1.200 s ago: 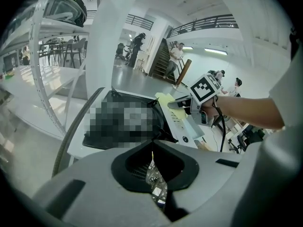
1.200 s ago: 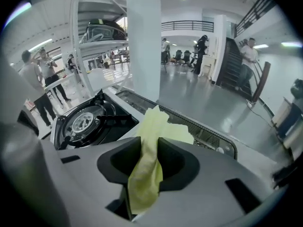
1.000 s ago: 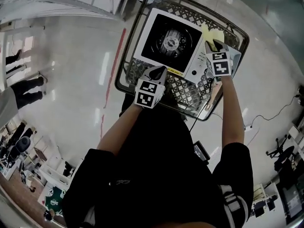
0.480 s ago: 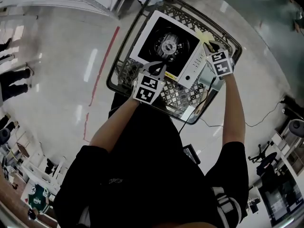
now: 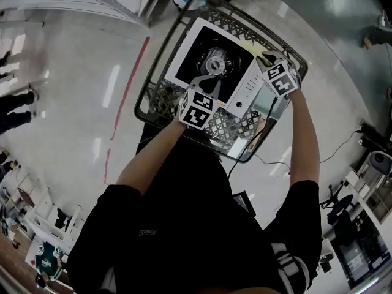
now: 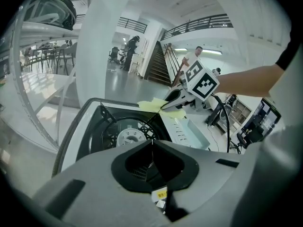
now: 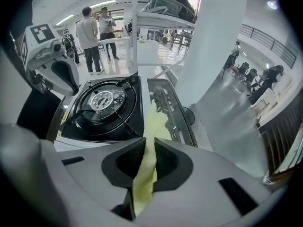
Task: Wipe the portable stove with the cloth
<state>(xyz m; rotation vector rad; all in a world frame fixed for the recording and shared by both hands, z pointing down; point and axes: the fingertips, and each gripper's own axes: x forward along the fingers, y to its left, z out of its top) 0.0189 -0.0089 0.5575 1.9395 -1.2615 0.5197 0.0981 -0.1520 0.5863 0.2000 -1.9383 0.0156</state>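
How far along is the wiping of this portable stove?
Done: the yellow cloth is picked up; the right claw has just been closing and is shut on it. In hand: the cloth is held at the edge of the stove, beside the burner. Left: the wiping itself looks still to do; the left claw, shut and empty, hovers over the stove's near side.

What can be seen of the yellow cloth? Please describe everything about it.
The cloth is pale yellow, thin and soft-looking, gathered into a narrow creased strip. The jaws of the right gripper have just been closing and now pinch it between them. Its free end reaches forward beside the right edge of the portable stove, next to the rim of the wire basket. Whether it touches the stove top cannot be told.
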